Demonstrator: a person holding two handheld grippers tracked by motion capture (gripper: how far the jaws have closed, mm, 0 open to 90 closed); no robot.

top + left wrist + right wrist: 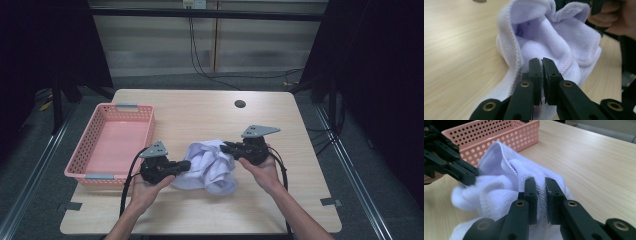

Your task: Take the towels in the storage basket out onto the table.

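Two hand-held tools grip a crumpled white towel (210,165) on a wooden desk (200,115).

The left tool (186,164) pinches the towel's left edge, jaws nearly closed; the right tool (225,147) clamps a fold at its upper right. A pink basket (95,135) sits just left of the towel.

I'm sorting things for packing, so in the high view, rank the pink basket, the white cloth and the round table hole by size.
1. pink basket
2. white cloth, crumpled, so spread out it may rival the basket
3. table hole
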